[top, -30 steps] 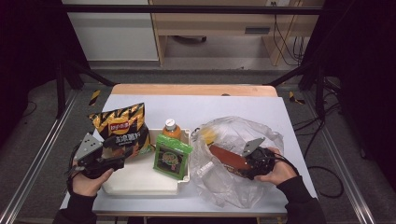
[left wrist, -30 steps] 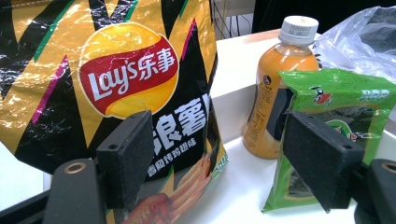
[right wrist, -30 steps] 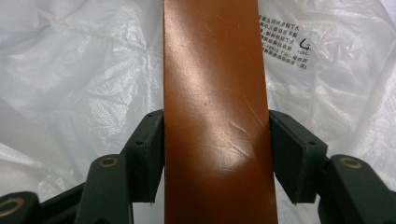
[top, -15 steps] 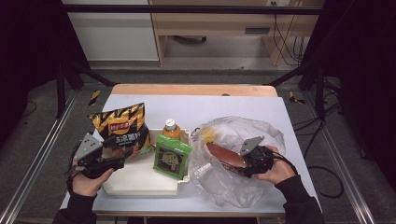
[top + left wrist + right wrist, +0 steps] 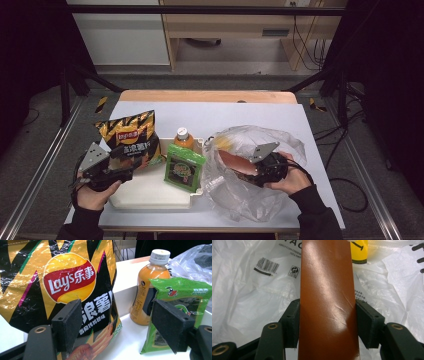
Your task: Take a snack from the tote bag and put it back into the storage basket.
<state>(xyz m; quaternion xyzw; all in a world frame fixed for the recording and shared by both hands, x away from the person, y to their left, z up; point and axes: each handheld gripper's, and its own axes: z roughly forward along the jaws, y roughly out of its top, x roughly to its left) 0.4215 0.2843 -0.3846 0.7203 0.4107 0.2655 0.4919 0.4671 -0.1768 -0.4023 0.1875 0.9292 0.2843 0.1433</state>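
I have both forearms coming in from the near edge of the table, dark sleeves down to the wrists. My left hand (image 5: 92,192) is wrapped around the body of the left gripper (image 5: 131,169) from below, at the left side of the table, and the gripper lies about level, aimed toward the middle. Its jaws stand wide apart, pads touching nothing. My right hand (image 5: 289,179) cups the right gripper (image 5: 250,172) from its outer side, aimed leftward and a little raised. Its jaws sit partway closed, both pads pressed flat against the sides of what they clamp.
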